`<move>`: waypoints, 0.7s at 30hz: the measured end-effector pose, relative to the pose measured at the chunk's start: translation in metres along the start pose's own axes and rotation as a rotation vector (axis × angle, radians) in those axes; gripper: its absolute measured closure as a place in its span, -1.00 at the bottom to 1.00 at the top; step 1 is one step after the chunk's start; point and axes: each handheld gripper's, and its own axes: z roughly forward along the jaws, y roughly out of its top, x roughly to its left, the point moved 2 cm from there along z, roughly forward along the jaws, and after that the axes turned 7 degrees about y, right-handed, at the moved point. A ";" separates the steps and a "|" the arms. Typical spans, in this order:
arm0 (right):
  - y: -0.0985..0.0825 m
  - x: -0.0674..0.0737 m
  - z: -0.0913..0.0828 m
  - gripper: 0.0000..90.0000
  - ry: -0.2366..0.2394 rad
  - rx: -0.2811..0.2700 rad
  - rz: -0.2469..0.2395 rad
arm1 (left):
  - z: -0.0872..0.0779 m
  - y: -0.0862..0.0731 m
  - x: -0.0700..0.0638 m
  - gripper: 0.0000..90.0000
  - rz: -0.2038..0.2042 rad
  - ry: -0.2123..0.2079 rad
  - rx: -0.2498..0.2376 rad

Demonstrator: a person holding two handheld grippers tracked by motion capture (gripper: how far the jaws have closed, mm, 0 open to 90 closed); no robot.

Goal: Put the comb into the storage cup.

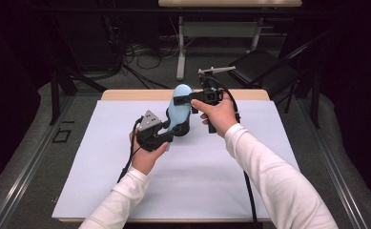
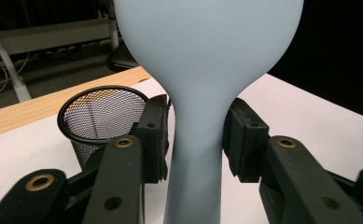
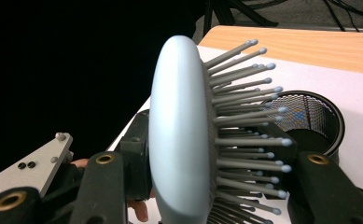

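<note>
A light blue hairbrush (image 1: 179,106) stands tilted above the white sheet, held between my two grippers. My right gripper (image 1: 185,101) is shut across its head, one pad on the smooth back (image 3: 179,140) and the other among the grey bristles (image 3: 244,140). My left gripper (image 1: 170,132) has its jaws either side of the thin handle (image 2: 195,154). The pads (image 2: 157,135) sit right beside the handle with a hair of gap, so it is open. A black mesh cup (image 1: 184,129) stands just behind and under the brush, partly hidden by it.
The mesh cup (image 2: 100,109) is empty and upright on the white sheet (image 1: 197,176); its rim (image 3: 331,116) also appears past the bristles. The table's wooden far edge (image 1: 140,94) runs behind. Dark floor, cables and table legs lie beyond.
</note>
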 end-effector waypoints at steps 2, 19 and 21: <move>0.000 0.000 0.000 0.07 -0.001 -0.001 0.000 | 0.000 0.000 0.000 0.32 -0.004 0.001 -0.004; 0.001 -0.003 -0.003 0.07 -0.018 -0.010 -0.004 | 0.000 0.001 0.001 -0.11 -0.035 -0.003 -0.034; 0.001 -0.003 -0.003 0.07 -0.021 -0.013 -0.005 | 0.000 0.002 0.002 -0.15 -0.033 0.001 -0.036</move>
